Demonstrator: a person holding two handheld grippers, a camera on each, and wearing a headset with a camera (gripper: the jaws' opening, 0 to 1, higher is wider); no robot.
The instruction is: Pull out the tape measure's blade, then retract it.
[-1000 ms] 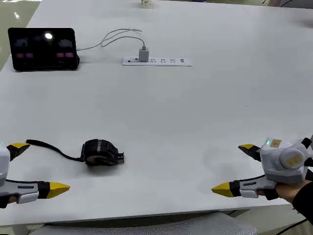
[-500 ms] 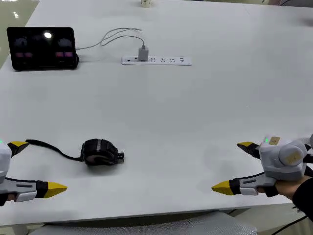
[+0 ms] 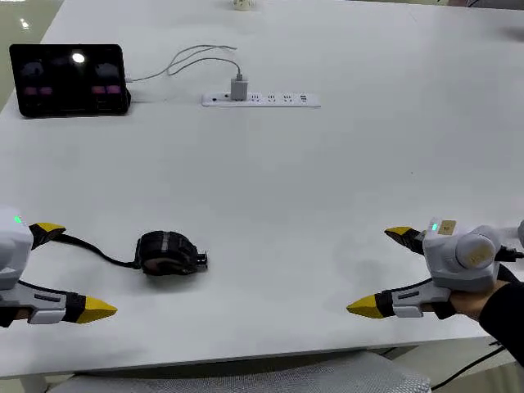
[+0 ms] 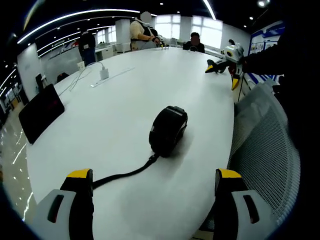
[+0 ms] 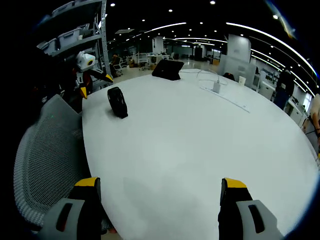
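Two small shifts in the head view: your left gripper [image 3: 74, 268] has crept toward the strap [image 3: 90, 250] and your right gripper [image 3: 381, 271] has edged inward. Both have jaws wide apart and empty, and the tape measure [image 3: 168, 254] lies unmoved on the table [image 3: 327, 180], front-left. Left gripper view: case dead ahead, strap trailing back between your tips, so you're likely closing for a grasp, blade not yet out. Right gripper view: case well apart from your spread tips.

Bright overhead light, soft shadows, perhaps edge-warped.
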